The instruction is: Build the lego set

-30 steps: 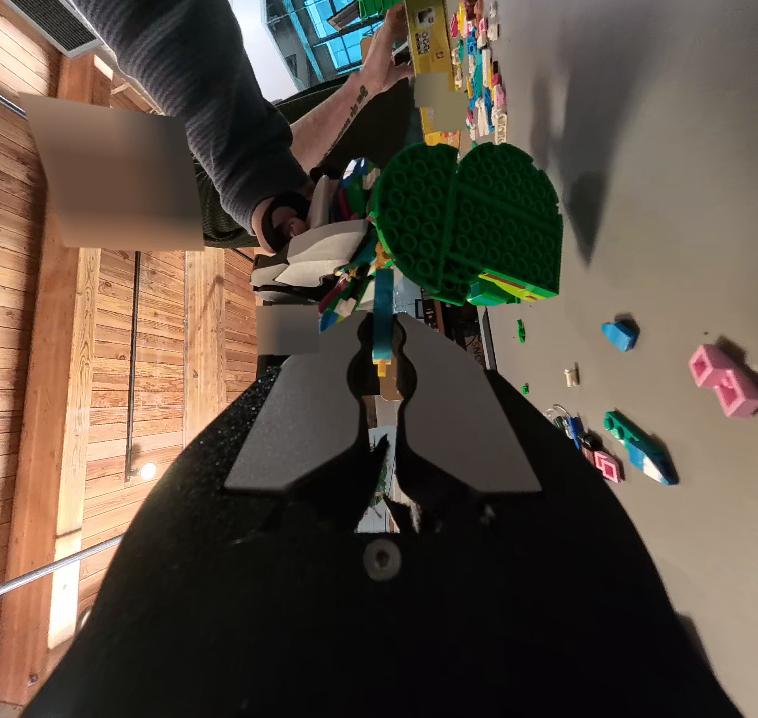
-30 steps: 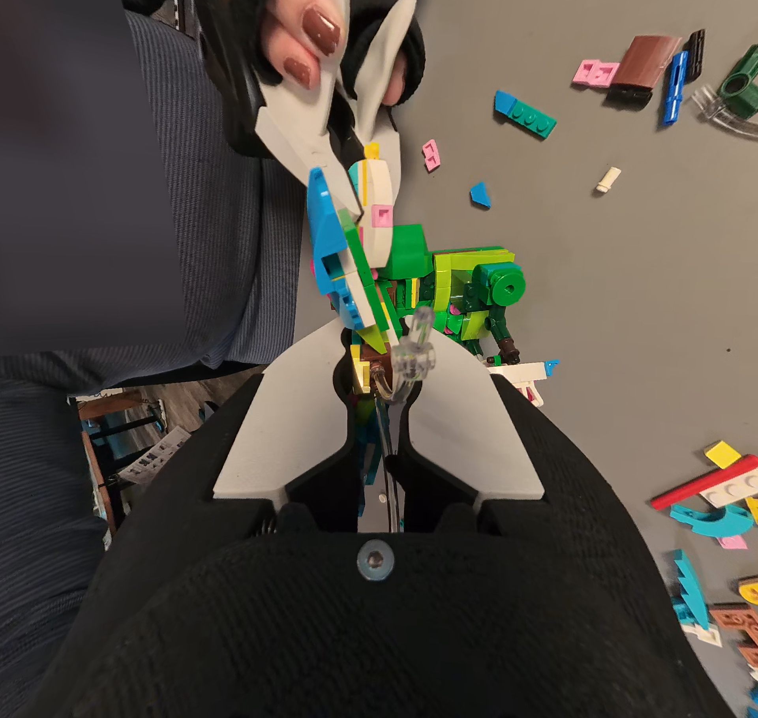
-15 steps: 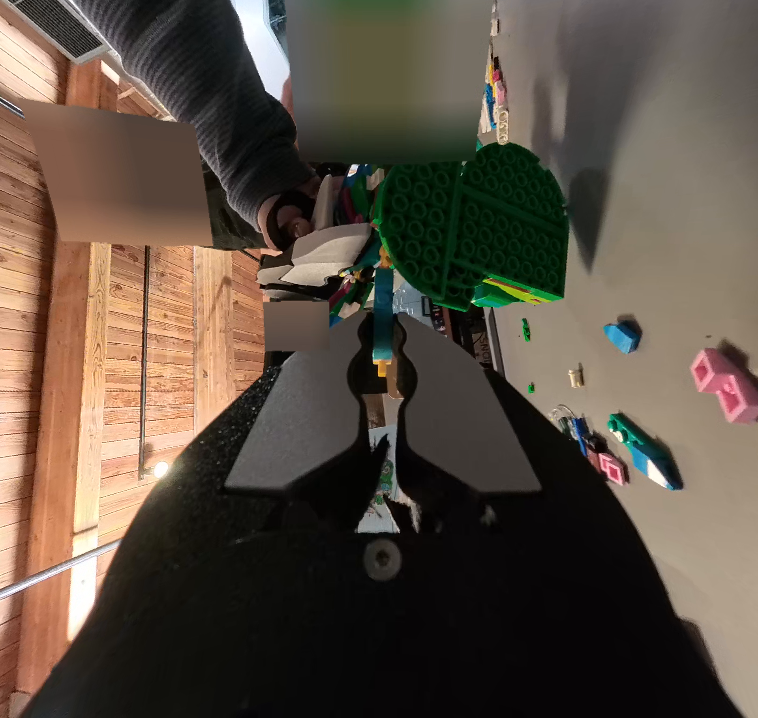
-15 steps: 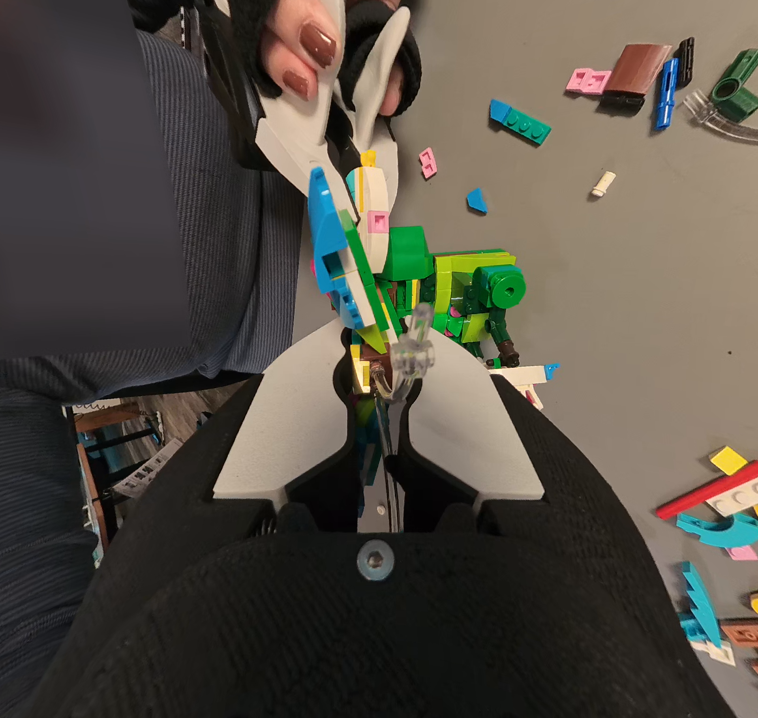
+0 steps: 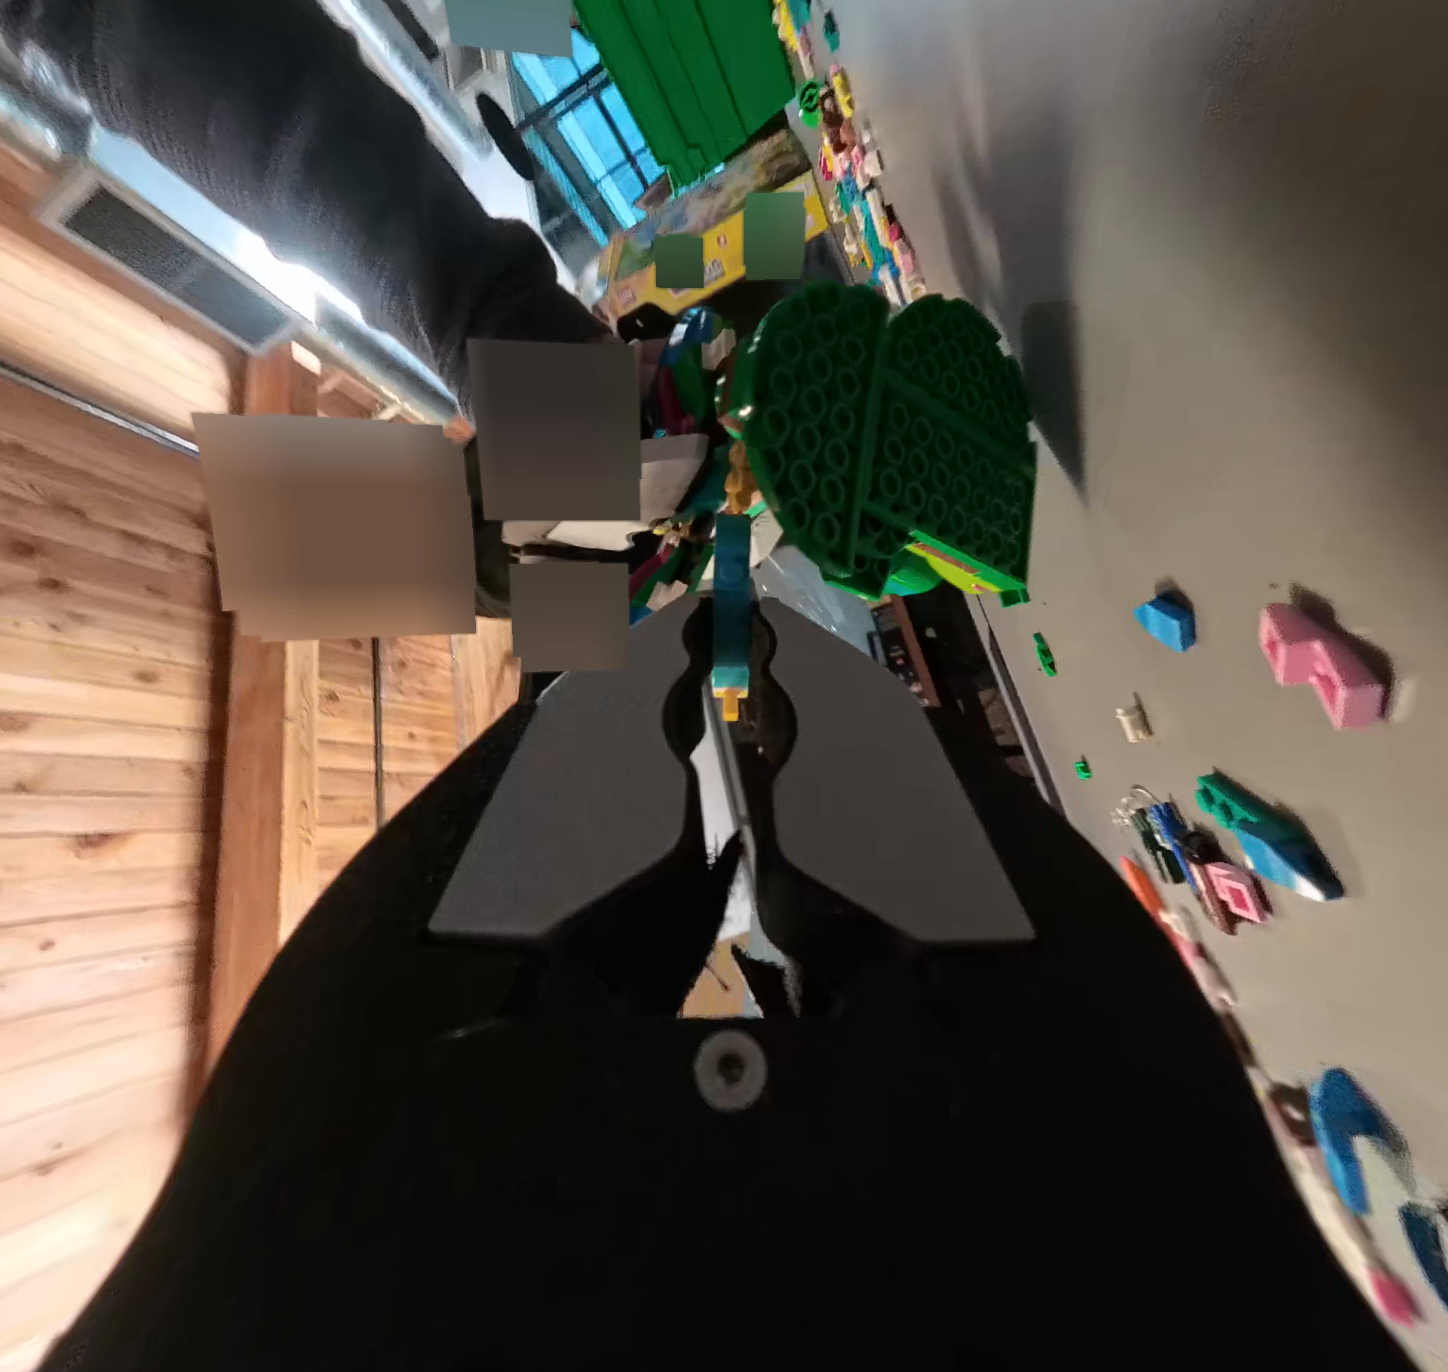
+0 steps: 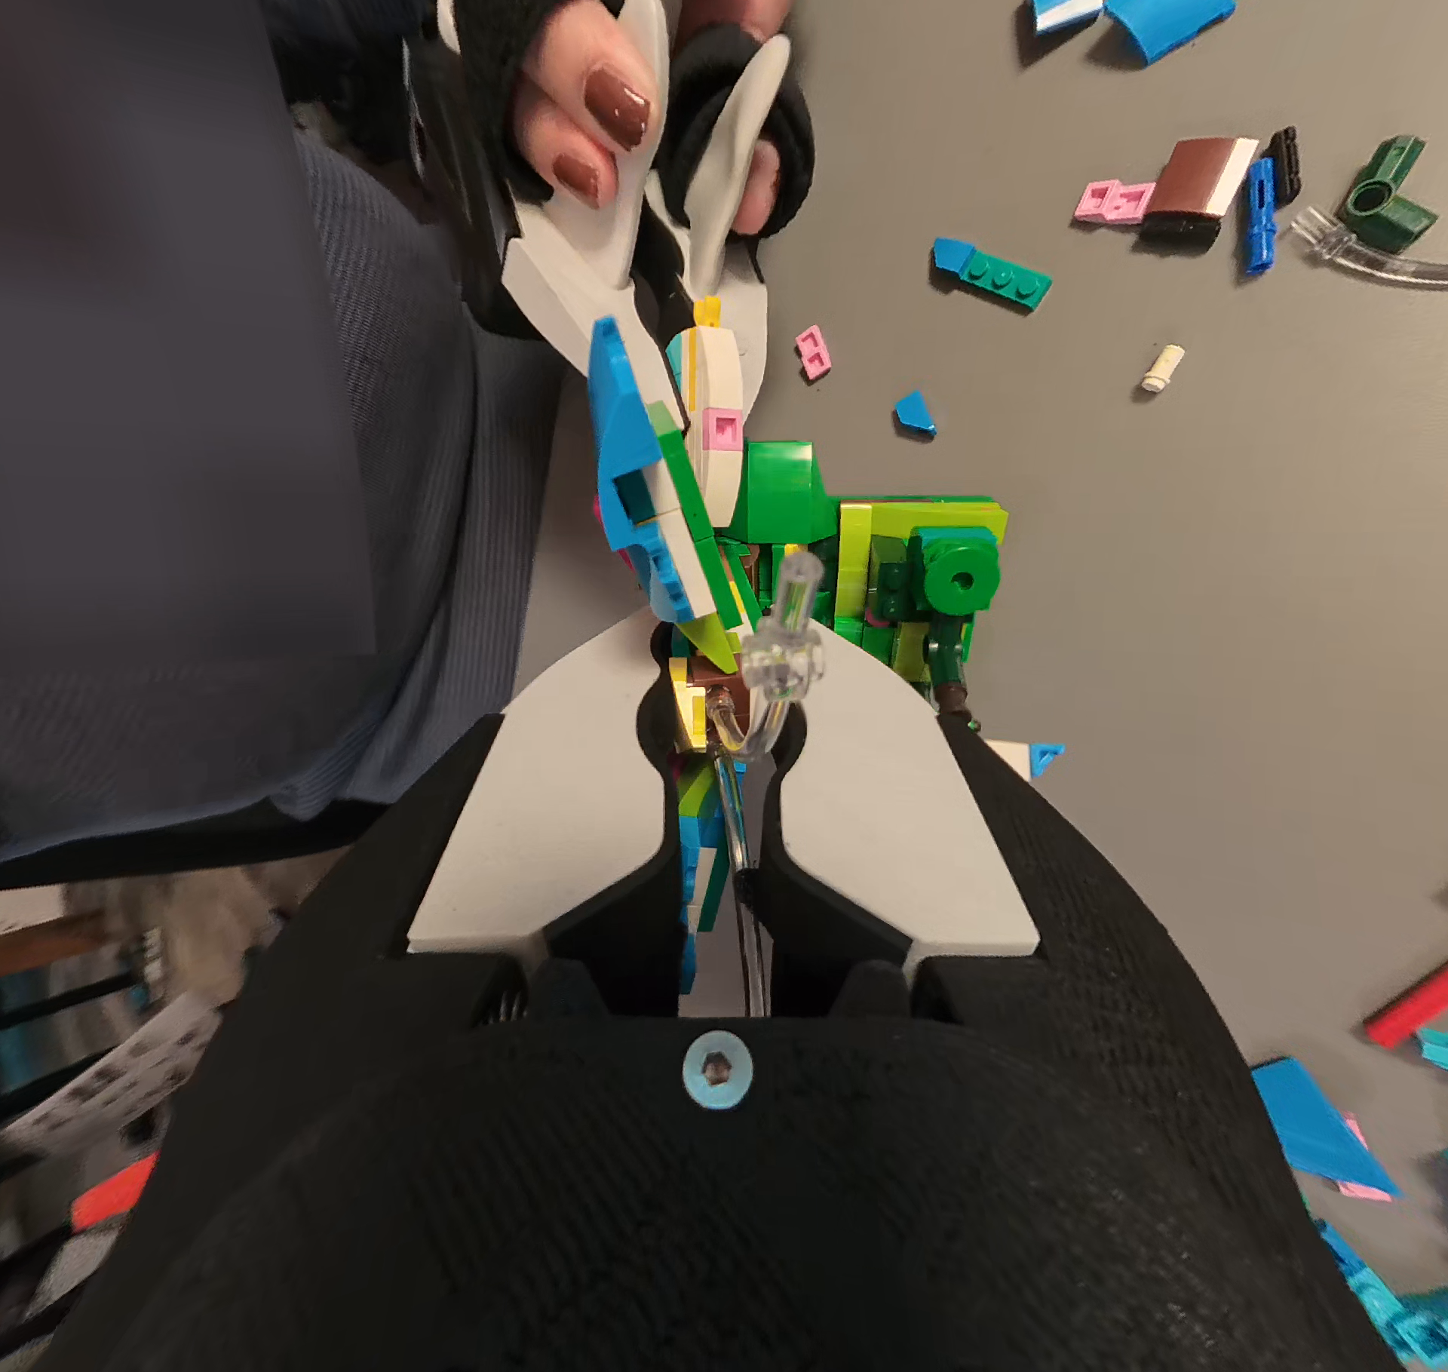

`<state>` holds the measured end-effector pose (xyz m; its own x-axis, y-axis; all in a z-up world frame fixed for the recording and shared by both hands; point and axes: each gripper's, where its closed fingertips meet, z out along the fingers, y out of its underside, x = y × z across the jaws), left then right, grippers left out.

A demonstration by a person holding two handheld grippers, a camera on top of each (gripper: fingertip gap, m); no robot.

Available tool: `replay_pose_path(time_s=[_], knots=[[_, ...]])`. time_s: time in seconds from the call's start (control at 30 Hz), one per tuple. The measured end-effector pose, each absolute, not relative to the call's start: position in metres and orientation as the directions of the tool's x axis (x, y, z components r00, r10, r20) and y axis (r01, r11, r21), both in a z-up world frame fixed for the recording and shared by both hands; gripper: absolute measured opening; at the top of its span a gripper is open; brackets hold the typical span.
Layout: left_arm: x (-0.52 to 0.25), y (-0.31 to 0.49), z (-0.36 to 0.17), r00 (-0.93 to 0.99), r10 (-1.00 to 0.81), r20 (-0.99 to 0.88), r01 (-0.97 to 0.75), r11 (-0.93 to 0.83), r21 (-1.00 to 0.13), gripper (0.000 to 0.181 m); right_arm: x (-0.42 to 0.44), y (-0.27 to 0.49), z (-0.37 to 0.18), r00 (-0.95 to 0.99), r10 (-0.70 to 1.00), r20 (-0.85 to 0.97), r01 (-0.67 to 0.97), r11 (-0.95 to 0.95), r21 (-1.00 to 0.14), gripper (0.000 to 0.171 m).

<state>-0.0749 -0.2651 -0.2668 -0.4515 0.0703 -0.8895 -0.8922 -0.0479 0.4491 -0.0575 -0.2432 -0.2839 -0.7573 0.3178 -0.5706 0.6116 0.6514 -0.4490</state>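
Left gripper point(image 5: 733, 629) is clamped on a teal-and-white wing piece point(image 5: 730, 613) of the green round-based lego build point(image 5: 885, 449), held off the grey table point(image 5: 1254, 316). Right gripper point(image 6: 725, 676) is pinched on a clear curved tube point(image 6: 772, 668), apparently plugged into that build. Risks: opposing pull could detach wing; tube could slip.

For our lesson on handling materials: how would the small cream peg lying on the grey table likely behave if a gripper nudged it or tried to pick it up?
The cream peg looks cylindrical and lies on its side, so a nudge would probably roll it across the smooth grey table. It looks tiny beside the gripper fingers, so probably very light and easily flicked away. Its rounded, glossy-looking plastic may slip unless pinched squarely.
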Motion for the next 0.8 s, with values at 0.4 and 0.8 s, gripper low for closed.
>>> replay_pose_path(time_s=[0.4, 0.8], knots=[[-0.070, -0.262, -0.274, -0.515, 0.133, -0.847, -0.845, 0.089, 0.527, 0.008, -0.052, -0.243, -0.292, -0.790, 0.371, -0.488, 0.603, 0.611, -0.513, 0.018], [-0.072, -0.261, -0.284, -0.456, 0.113, -0.883, -0.877, 0.113, 0.467, 0.007, -0.054, -0.247, -0.298, -0.757, 0.441, -0.483, 0.647, 0.612, -0.455, 0.018]])
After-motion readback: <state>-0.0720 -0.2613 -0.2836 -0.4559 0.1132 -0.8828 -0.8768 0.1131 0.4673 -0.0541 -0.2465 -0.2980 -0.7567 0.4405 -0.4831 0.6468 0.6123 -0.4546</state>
